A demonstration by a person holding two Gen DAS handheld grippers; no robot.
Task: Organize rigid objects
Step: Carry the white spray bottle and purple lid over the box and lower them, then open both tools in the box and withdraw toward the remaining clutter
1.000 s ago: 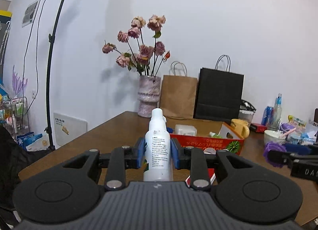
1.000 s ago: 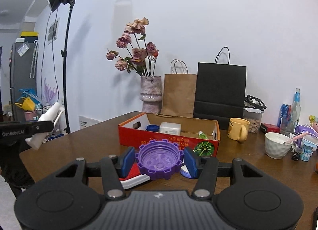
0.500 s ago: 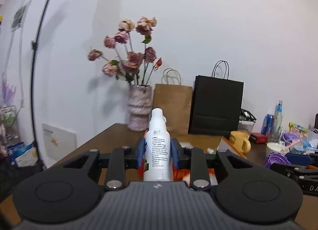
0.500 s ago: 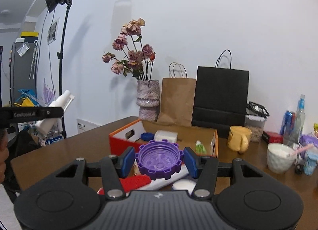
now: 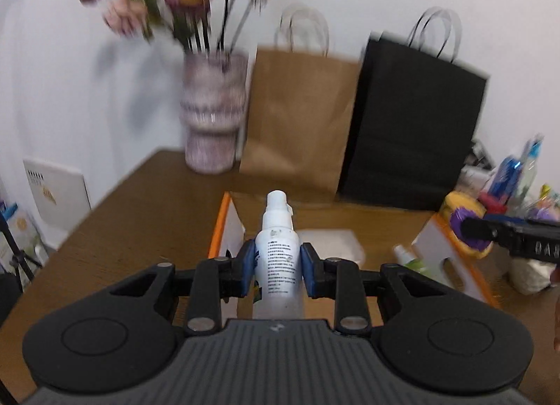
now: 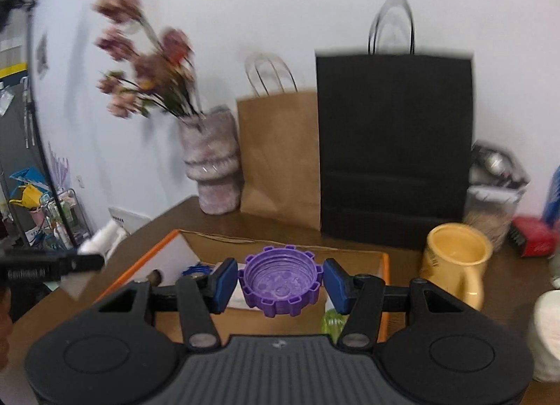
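Setting: brown wooden table (image 5: 147,216) against a white wall, with a mottled pink ceramic vase of dried roses (image 5: 212,114), a brown paper bag (image 5: 297,118) and a black paper bag (image 5: 413,125) standing along the back.
Left gripper (image 5: 278,267): blue pads closed on the body of a white plastic spray bottle with a printed label (image 5: 279,258), one pad on each side.
Bottle axis: long axis runs forward along the fingers, capped nozzle end pointing away from the camera.
Bottle place: held above the open orange cardboard box (image 5: 218,226), over its left part.
Right gripper (image 6: 279,286): fingers fairly wide apart, pads pressing both sides of a round purple plastic lid with a notched rim (image 6: 280,281).
Lid facing: hollow side turned up and toward the camera, held over the same box (image 6: 150,258).
Box contents: white flat packet (image 5: 332,244), small green bottle (image 6: 332,322), both blurred.
Beside box: yellow ceramic mug (image 6: 455,261) just to its right.
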